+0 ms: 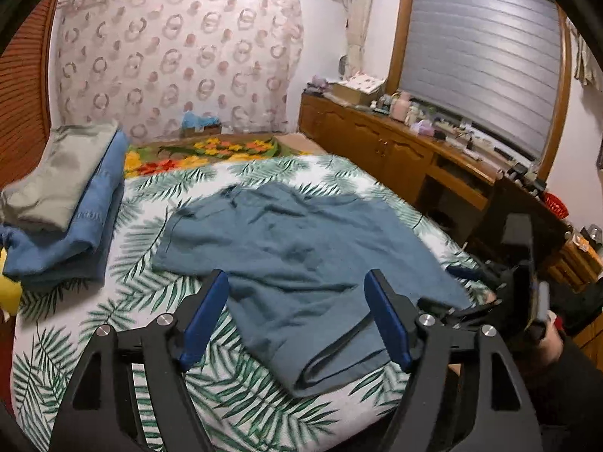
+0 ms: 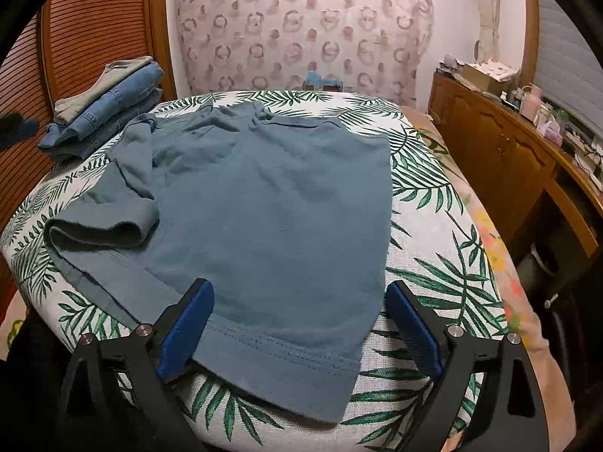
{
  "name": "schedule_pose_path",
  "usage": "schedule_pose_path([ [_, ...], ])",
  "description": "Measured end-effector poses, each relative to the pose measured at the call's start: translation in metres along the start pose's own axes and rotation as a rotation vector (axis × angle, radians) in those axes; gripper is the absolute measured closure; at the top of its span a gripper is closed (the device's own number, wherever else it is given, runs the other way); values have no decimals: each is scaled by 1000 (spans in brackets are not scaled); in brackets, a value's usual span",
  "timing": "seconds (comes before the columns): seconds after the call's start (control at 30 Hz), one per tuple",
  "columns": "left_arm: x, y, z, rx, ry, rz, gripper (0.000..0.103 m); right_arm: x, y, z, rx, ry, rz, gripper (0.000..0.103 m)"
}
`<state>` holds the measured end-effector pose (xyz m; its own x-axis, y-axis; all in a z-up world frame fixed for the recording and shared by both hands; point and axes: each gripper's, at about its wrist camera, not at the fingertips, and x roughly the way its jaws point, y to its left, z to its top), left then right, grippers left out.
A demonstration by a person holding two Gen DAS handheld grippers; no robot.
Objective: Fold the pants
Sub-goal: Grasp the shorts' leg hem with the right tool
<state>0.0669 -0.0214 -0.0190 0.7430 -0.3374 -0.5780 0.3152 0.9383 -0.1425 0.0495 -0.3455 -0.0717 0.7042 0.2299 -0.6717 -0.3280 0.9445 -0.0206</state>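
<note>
A teal-blue garment [image 1: 301, 241] lies spread flat on the leaf-print bed cover [image 1: 158, 293]. In the right wrist view the same garment [image 2: 271, 203] shows a stitched hem nearest me and a folded-over cuffed part [image 2: 101, 226] at its left. My left gripper [image 1: 297, 282] is open just above the garment's near edge, and its blue pads [image 1: 205, 320] touch no cloth. My right gripper [image 2: 297, 290] is open too, and the hem lies between its wide-spread fingers without being pinched.
A stack of folded clothes [image 1: 64, 203], grey on top of blue denim, sits at the bed's left side [image 2: 109, 113]. A wooden cabinet [image 1: 395, 147] cluttered with small items runs along the right. A person's hand [image 1: 554, 335] shows at the right edge.
</note>
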Motion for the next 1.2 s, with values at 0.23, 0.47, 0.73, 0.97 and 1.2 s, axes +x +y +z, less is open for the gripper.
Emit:
schedule_pose_path([
  [0.23, 18, 12, -20, -21, 43, 60, 28, -9, 12, 8, -31, -21, 42, 33],
  [0.47, 29, 18, -34, -30, 75, 84, 28, -13, 29, 25, -55, -43, 104, 42],
  [0.73, 41, 23, -48, -31, 135, 88, 28, -5, 53, 38, -109, -49, 151, 46],
  [0.97, 46, 23, -54, -39, 162, 81, 28, -6, 53, 38, -130, -45, 153, 46],
  [1.2, 46, 24, -57, -37, 157, 73, 27, 20, 62, 43, -146, 19, 191, 55],
])
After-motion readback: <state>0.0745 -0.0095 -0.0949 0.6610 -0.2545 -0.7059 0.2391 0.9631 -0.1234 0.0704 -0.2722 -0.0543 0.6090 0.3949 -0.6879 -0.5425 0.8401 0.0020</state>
